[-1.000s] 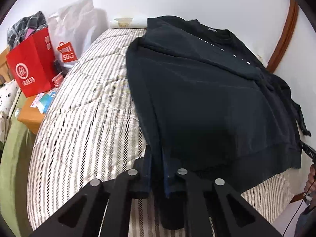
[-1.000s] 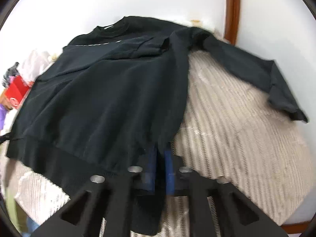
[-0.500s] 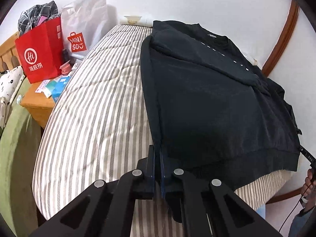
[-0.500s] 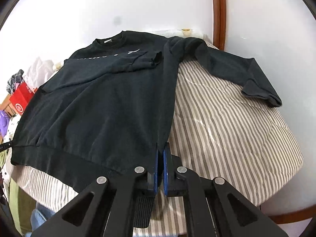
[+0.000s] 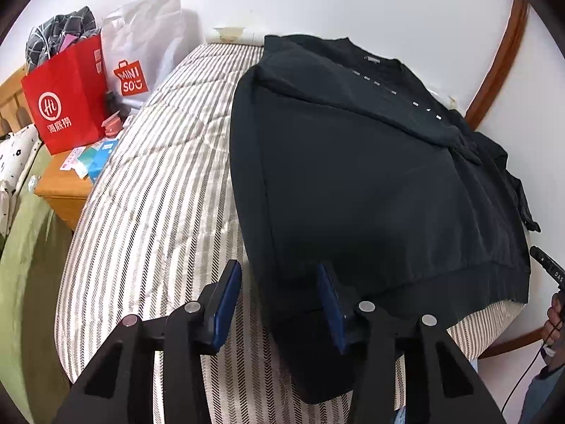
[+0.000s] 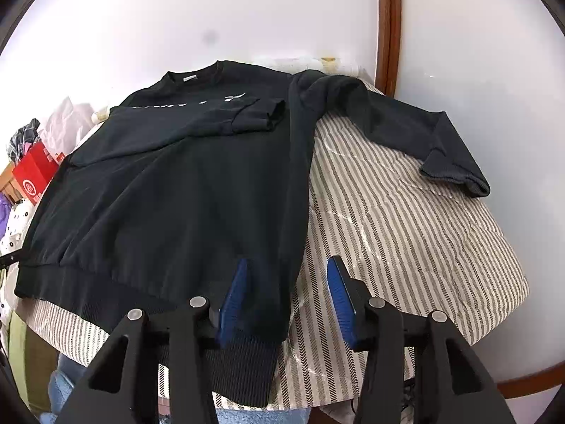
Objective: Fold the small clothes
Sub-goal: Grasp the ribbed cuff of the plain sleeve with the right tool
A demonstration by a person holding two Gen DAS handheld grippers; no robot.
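A black sweatshirt (image 5: pixel 370 176) (image 6: pixel 183 205) lies flat on the striped bed, neck toward the wall. One sleeve is folded across its chest (image 6: pixel 219 120); the other sleeve (image 6: pixel 416 137) stretches out to the right. My left gripper (image 5: pixel 279 289) hovers over the hem's left corner, its jaws opening, and the corner lies loose between the blue pads without being pressed. My right gripper (image 6: pixel 287 289) stands over the hem's right corner, jaws also opening, with the cloth's edge lying free between its pads.
The striped quilt (image 5: pixel 148 212) (image 6: pixel 406 247) covers the bed, whose near edge curves down below the hem. A red paper bag (image 5: pixel 67 102), a white bag (image 5: pixel 141 49) and small boxes sit on a wooden bedside table (image 5: pixel 63 190) at left. A person's hand (image 5: pixel 556 311) shows at right.
Both grippers were shut on the sweatshirt's hem corners and have let go; their jaws now stand apart. The sweatshirt has settled flat on the bed.
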